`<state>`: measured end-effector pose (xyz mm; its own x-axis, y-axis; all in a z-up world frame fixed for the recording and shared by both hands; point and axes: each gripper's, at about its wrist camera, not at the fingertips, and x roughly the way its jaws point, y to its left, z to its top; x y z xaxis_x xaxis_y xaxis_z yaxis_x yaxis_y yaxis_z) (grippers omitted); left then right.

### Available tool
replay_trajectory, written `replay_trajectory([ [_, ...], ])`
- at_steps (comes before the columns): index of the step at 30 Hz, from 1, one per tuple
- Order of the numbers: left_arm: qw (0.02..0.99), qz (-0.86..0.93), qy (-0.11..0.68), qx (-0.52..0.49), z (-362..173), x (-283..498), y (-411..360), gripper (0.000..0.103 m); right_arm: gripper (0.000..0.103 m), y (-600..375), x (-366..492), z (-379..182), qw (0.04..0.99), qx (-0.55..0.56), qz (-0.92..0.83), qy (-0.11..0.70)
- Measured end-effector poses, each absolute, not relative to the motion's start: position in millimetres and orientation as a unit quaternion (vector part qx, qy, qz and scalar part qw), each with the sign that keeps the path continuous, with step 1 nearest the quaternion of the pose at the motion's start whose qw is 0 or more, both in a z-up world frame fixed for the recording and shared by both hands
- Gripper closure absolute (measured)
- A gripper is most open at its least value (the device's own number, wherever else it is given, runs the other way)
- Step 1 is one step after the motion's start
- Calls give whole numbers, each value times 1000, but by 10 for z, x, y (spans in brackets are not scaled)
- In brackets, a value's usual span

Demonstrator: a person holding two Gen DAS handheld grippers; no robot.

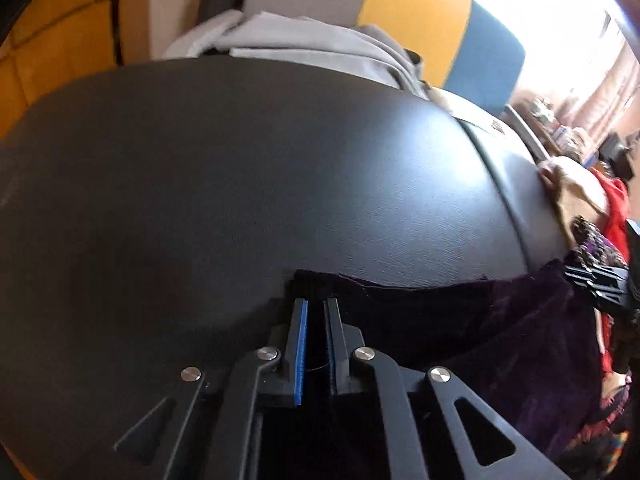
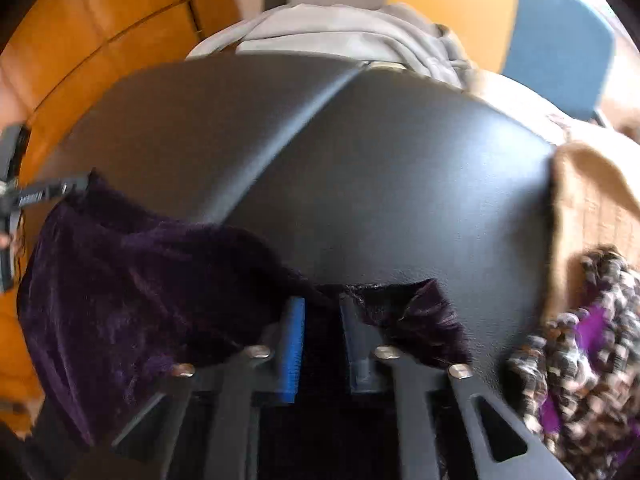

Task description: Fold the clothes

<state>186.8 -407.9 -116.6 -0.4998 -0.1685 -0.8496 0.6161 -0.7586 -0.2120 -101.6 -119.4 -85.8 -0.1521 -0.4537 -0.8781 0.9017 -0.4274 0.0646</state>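
A dark purple velvet garment (image 1: pixel 500 340) hangs stretched between my two grippers just above the near edge of a black padded table (image 1: pixel 260 168). In the left wrist view my left gripper (image 1: pixel 316 302) is shut on the garment's top edge, with dark cloth between its blue pads. My right gripper (image 1: pixel 592 280) shows at the far right, gripping the other end. In the right wrist view my right gripper (image 2: pixel 322 300) is shut on the velvet garment (image 2: pixel 120 288), which sags leftward to my left gripper (image 2: pixel 64 188). The lower part of the garment is hidden below the fingers.
A folded grey garment (image 2: pixel 340 36) lies at the table's far edge. On the right sit a tan knitted garment (image 2: pixel 592 192), a brown-and-purple patterned garment (image 2: pixel 580 340) and a red garment (image 1: pixel 616 216). A seam (image 2: pixel 300 120) runs across the black table (image 2: pixel 400 180).
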Motion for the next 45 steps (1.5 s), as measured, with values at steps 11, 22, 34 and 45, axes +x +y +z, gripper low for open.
replay_trajectory([
  [11, 282, -845, 323, 320, -835, 2200, -4227, 87, 46, -975, -1041, -641, 452, 400, -784, 145],
  [22, 65, -854, 90, 508, -967, 1173, -3379, 67, 32, -741, -408, -845, 489, 402, -763, 132],
  [34, 137, -858, 167, 467, -1159, 1216, -3459, 93, 22, -510, -596, -1156, 524, 424, -738, 8],
  [45, 250, -830, 275, 415, -981, 1818, -4172, 101, 22, -422, -657, -1164, 528, 432, -729, -54],
])
